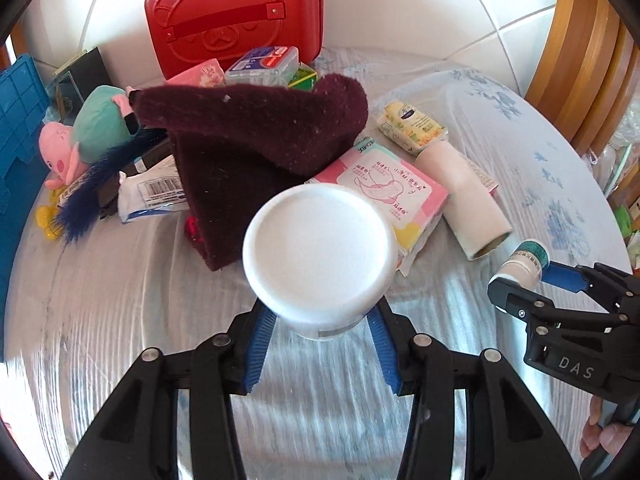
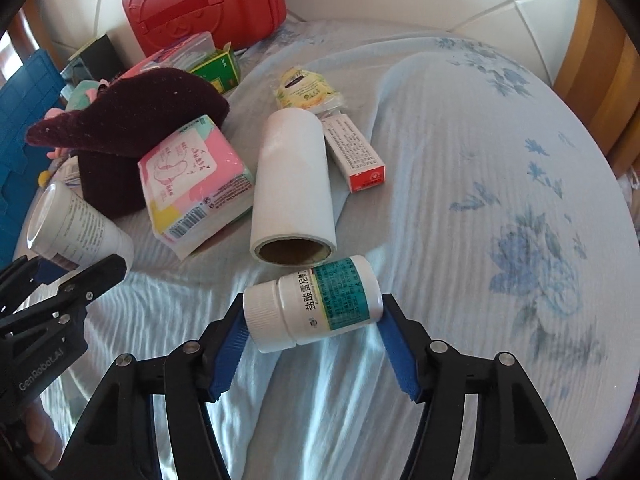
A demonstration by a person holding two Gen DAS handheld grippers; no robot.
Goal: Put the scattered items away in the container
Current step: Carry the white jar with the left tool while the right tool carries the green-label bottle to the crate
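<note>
- Bed sheet point(image 2: 460, 168): pale blue with a floral print; it carries all the loose items.
- Red case point(image 1: 236, 12): embossed with a bear face, it stands upright at the far edge of the sheet.
- Blue crate point(image 1: 18, 128): at the left margin, beside the plush toys point(image 1: 80, 136).
- Maroon cloth point(image 1: 256, 148): a heaped fuzzy fabric, draped partly over the pink packet point(image 2: 192, 176).
- White roll point(image 2: 294, 184): lies on its side between the pink packet and a small red-ended box point(image 2: 358, 152).
- Left gripper point(image 1: 320, 328): jaws part-open, blue pads pressed on both sides of the white jar point(image 1: 320, 256), which is clear of the sheet.
- Right gripper point(image 2: 312, 344): jaws about half-open, clamping the small white bottle point(image 2: 312, 304) endwise, cap against one pad and base against the other, just in front of the white roll.
</note>
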